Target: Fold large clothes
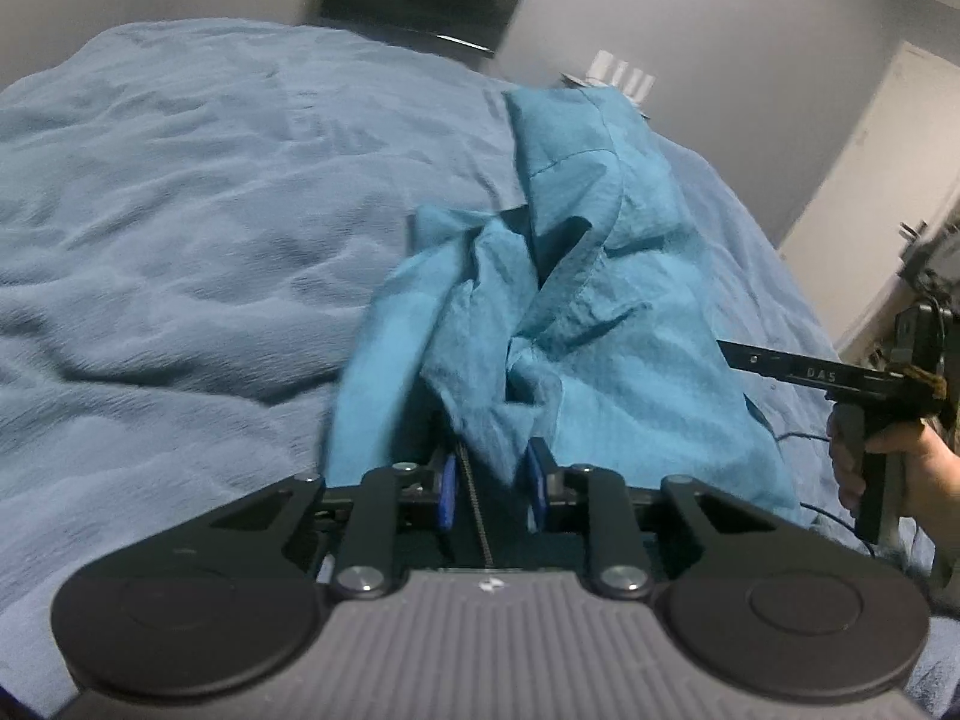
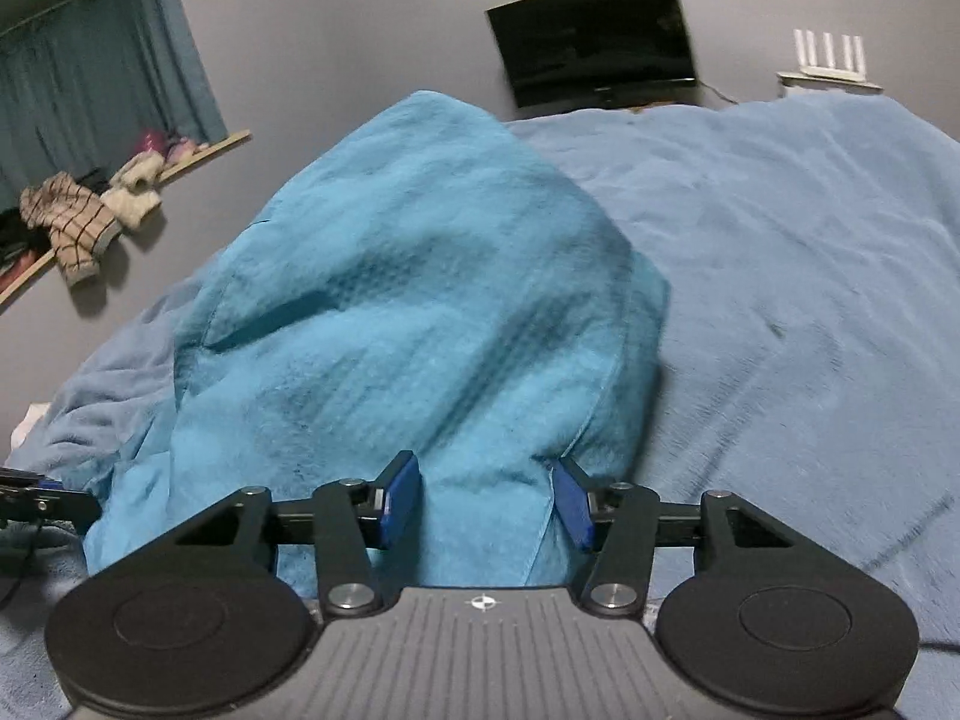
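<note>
My left gripper clamps the crumpled teal cotton shirt; my right gripper straddles it loosely, so a tug could slip.

Dim, bluish indoor light; soft shadows; motion blur; strong fisheye bending at edges.

Left tongs' pads half buried in bunched teal garment.
</note>
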The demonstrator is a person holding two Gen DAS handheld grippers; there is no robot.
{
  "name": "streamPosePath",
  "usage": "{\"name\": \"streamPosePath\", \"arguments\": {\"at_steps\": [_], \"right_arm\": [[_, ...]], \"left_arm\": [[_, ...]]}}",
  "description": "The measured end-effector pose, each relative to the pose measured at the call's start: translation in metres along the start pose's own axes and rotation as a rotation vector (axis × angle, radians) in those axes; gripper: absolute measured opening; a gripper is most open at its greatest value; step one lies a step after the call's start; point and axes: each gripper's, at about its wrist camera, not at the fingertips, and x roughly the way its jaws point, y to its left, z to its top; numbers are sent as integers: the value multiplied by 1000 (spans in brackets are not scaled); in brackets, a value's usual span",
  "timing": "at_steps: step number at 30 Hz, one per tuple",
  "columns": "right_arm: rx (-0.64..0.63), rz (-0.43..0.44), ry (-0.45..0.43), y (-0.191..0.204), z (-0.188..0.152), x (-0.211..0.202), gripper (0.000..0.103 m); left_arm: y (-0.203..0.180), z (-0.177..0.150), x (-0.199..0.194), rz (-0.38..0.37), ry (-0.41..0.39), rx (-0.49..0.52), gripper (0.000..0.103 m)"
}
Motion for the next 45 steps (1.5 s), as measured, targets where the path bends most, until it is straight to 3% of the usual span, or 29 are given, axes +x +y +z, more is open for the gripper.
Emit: {"name": "streamPosePath", "arguments": {"at_steps": [4,9,12,14,16,19,22,25,28,34,39,42,45], "right_arm": [[-93,-11,9,16,3,12,56],[-238,-36,34,32,0,17,57],[-226,-57,45,28,6,1,58],[-224,-92,-22,28,13,-16,57],[-220,-99,-111,27,25,-30,57],[-204,-116,-155,27,54,-24,58],[-161,-150,-168,21,88,0,58],[-91,-133,-119,12,114,35,59],[-148,-120,-59,23,121,76,59],[-331,-122,84,63,112,156,62],[-314,-98,128,66,122,172,62],[-292,-180,158,56,130,180,59],[-185,-99,86,41,139,159,63]], "left_arm": [[16,0,-15,78,-14,-45,21],[11,13,-42,75,-168,-77,25],[-11,25,-39,94,-249,8,47],[-20,34,-29,132,-289,57,56],[-21,45,-5,86,-263,46,56],[-14,51,38,10,-162,-5,56],[-20,44,67,94,-12,62,55],[-28,27,69,105,46,159,55],[-29,16,64,109,58,182,55],[-15,13,60,111,70,122,56],[-12,12,62,111,75,116,56],[-9,12,64,105,74,119,56],[-6,10,63,101,84,106,56]]}}
